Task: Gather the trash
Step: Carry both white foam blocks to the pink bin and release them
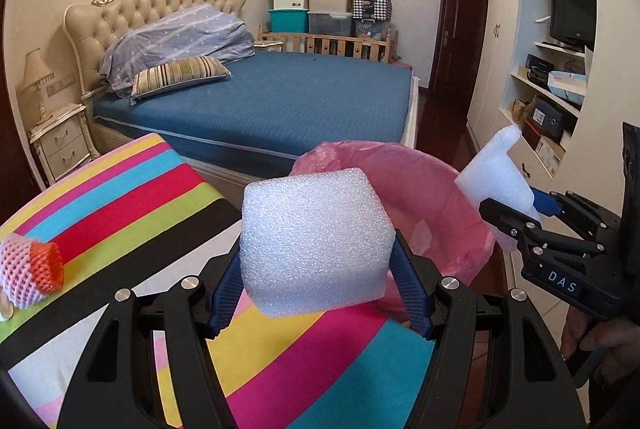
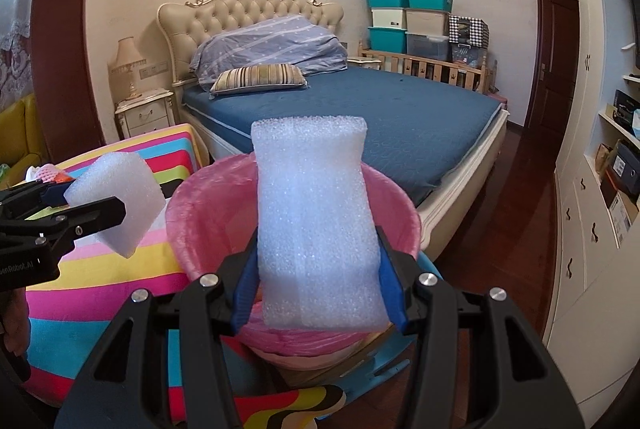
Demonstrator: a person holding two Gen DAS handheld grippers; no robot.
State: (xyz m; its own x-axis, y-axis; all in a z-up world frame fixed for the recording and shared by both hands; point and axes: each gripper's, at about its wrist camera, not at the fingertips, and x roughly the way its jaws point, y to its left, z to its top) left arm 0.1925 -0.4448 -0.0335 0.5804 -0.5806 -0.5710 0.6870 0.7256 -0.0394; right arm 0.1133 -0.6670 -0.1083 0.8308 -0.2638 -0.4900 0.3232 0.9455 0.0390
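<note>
The left gripper (image 1: pixel 316 261) is clamped on a white foam block (image 1: pixel 316 241) at the centre of the left wrist view; its blue pads (image 1: pixel 410 289) press the block's two side faces. The right gripper (image 2: pixel 316 269) is clamped on a longer white foam slab (image 2: pixel 316 225), centre of the right wrist view, with the slab standing upright between the pads.

Both pieces sit over or just beside the pink-lined bin (image 2: pixel 200 213), which occupies the lower middle of each frame. The block is at the bin's left edge, above the striped cloth (image 1: pixel 120 197); the slab fronts the bin opening.

Handling judgement: the foam looks very light, soft and compressible, with a rough, non-slippery surface. The slab appears slightly pinched at the pads. Grip across opposite flat faces, near mid-body; light pressure should suffice. Breakage risk seems low. Because of low weight, pieces may cling to the pads or drift on release.

A netted foam sleeve (image 1: pixel 28 277) lies at lower left on the cloth, not yet collected.
</note>
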